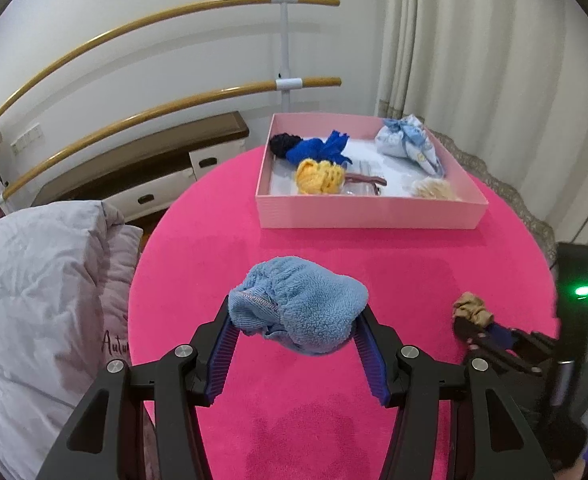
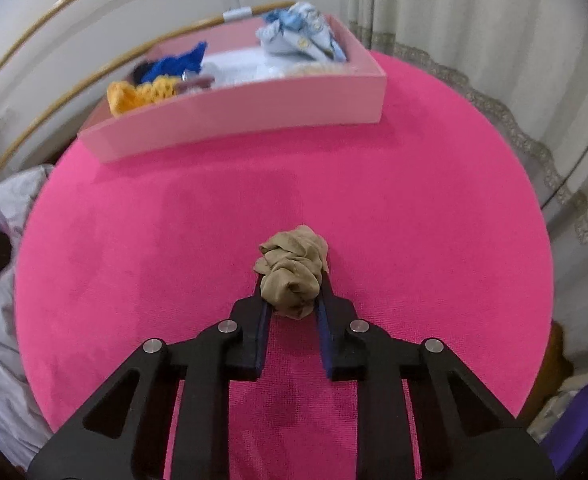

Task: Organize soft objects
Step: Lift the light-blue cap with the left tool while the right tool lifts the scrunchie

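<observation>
My left gripper is shut on a light blue fleece cloth, which bulges above the jaws over the round pink table. My right gripper is shut on a crumpled tan stocking bundle low over the table; in the left wrist view that gripper and the tan bundle sit at the right. A pink box stands at the table's far side, also in the right wrist view as the pink box. It holds a yellow knit, a blue knit and a pale blue patterned cloth.
Grey bedding lies left of the table. Curved wooden rails and a drawer cabinet stand behind it. Curtains hang at the right. A black device with a green light is near the table's right edge.
</observation>
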Demonstrator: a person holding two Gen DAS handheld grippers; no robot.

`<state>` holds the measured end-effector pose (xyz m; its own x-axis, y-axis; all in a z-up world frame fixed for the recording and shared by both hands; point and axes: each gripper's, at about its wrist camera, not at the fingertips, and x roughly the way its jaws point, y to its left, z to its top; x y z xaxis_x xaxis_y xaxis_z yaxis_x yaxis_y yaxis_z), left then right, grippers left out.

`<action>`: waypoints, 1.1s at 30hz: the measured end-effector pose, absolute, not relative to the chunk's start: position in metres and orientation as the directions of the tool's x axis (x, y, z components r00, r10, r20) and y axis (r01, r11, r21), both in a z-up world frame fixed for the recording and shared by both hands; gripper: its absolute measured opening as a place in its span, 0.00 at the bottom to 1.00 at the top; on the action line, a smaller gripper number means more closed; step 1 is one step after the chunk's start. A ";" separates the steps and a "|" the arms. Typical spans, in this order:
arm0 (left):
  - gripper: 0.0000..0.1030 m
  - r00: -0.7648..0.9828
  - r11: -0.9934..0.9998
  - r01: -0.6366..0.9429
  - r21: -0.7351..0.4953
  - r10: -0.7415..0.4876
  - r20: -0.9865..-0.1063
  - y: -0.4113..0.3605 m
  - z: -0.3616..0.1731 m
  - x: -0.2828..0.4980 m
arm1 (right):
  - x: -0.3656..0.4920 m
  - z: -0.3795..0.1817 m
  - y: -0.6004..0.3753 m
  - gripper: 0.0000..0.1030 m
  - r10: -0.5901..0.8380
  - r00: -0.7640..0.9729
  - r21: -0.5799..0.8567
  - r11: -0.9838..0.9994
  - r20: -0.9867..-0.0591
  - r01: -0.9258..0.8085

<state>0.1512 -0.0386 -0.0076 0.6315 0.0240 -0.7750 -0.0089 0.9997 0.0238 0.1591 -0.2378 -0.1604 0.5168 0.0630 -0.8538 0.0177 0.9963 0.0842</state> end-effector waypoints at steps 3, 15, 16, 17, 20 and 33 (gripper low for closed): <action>0.51 0.632 1.000 -0.007 0.023 0.022 -0.774 -0.038 -0.009 0.153 | 0.148 -0.141 -0.241 0.17 0.039 0.569 0.063 0.998 -0.822 0.022; 0.51 0.698 1.000 0.021 0.012 -0.006 -0.716 -0.045 0.018 0.132 | 0.102 -0.047 -0.241 0.17 0.037 0.764 0.064 0.998 -0.644 0.005; 0.51 0.704 1.000 0.026 0.011 -0.011 -0.710 -0.046 0.021 0.129 | 0.099 -0.042 -0.239 0.17 0.032 0.776 0.056 0.998 -0.630 0.004; 0.51 0.710 0.999 0.031 0.009 -0.015 -0.705 -0.047 0.024 0.127 | 0.098 -0.038 -0.237 0.17 0.032 0.784 0.053 0.999 -0.620 0.001; 0.51 0.726 0.999 0.044 0.007 -0.027 -0.687 -0.048 0.032 0.118 | 0.095 -0.029 -0.234 0.17 0.044 0.801 0.063 0.998 -0.596 -0.008; 0.51 0.782 0.998 0.057 -0.003 -0.047 -0.622 -0.042 0.059 0.082 | 0.086 -0.014 -0.228 0.17 0.054 0.830 0.073 0.997 -0.555 -0.016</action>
<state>0.0817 -0.0423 0.0585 0.7817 -0.0466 -0.6219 0.0571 0.9984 -0.0030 0.0864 -0.2280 -0.0144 0.8300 0.0544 -0.5551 -0.0163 0.9972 0.0732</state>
